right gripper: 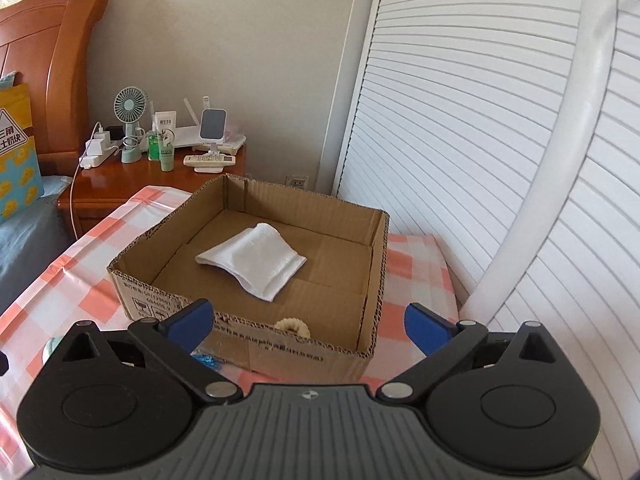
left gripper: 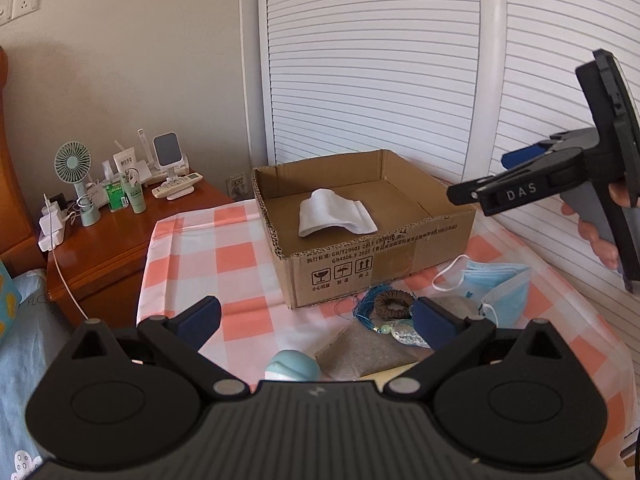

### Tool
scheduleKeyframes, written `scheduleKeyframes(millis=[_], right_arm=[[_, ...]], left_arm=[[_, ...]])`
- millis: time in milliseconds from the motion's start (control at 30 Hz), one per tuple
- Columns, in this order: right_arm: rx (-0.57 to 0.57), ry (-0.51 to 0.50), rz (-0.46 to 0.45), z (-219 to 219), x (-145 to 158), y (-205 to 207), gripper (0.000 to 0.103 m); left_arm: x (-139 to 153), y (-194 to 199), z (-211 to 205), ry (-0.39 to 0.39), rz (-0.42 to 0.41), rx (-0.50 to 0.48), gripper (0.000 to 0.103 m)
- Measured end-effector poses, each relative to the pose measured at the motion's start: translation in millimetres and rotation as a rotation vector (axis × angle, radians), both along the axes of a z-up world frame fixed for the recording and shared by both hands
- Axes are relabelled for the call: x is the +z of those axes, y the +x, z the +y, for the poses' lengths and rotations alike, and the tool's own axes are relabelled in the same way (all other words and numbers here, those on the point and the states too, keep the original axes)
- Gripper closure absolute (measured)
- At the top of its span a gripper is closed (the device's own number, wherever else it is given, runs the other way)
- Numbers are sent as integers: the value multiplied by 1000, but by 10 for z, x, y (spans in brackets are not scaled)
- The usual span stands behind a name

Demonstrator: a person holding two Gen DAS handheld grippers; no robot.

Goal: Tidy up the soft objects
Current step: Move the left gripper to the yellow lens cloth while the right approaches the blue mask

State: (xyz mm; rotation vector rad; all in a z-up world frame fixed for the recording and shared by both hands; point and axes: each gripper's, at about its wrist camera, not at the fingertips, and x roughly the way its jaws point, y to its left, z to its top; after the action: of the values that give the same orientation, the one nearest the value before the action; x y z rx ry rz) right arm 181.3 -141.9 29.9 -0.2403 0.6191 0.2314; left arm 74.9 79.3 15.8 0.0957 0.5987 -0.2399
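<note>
Right now the cardboard box (left gripper: pixel 360 240) sits on the checked tablecloth (left gripper: pixel 192 248) with its top open, so soft things can be dropped in from above. One soft thing is inside already: a folded white cloth (left gripper: pixel 334 214) lies flat on the box floor, away from the walls. Other soft things wait on the cloth just in front of the box, close enough to reach: a blue face mask (left gripper: pixel 496 280), a brown hair scrunchie (left gripper: pixel 394 303), some blue string (left gripper: pixel 366 306), a grey cloth pouch (left gripper: pixel 364 354) and a light blue round thing (left gripper: pixel 294 366). The left gripper (left gripper: pixel 318 320) hangs low over this little pile with its two blue pads (left gripper: pixel 200 318) wide apart and nothing between them, so I think it is getting ready to pick one up. The right gripper (right gripper: pixel 308 322) is up higher, over the box's near wall, also wide apart and holding nothing. A small pale ring thing (right gripper: pixel 294 326) peeks up at the box edge; I cannot tell what it is.
</note>
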Motion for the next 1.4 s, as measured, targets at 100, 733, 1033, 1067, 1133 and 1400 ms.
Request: scheduleKeyframes(millis=[100,733,1033,1067,1133,1400], right_arm=[[-46,21,26,-113,-67,-131,0],[-242,103,112,-514,-662,-741,0],[-244,100,135,-543,-761,-782,0],[-241,104,139,-550,-770,-783,0],[-239,109,145,-560,-789,-785,0],[-166,112,175,-606,-847,-862,0]], left_arm=[[-8,-59,21,-8,-6,9,1],[-377,-295,-139,0,44,9,1],[-747,-245,-411,23,166,-131,1],[-791,-228,-420,9,189,-147,1],[-895,-194,-439,-16,232,-154,1],[-1059,-79,-513,-21,306,-143,1]])
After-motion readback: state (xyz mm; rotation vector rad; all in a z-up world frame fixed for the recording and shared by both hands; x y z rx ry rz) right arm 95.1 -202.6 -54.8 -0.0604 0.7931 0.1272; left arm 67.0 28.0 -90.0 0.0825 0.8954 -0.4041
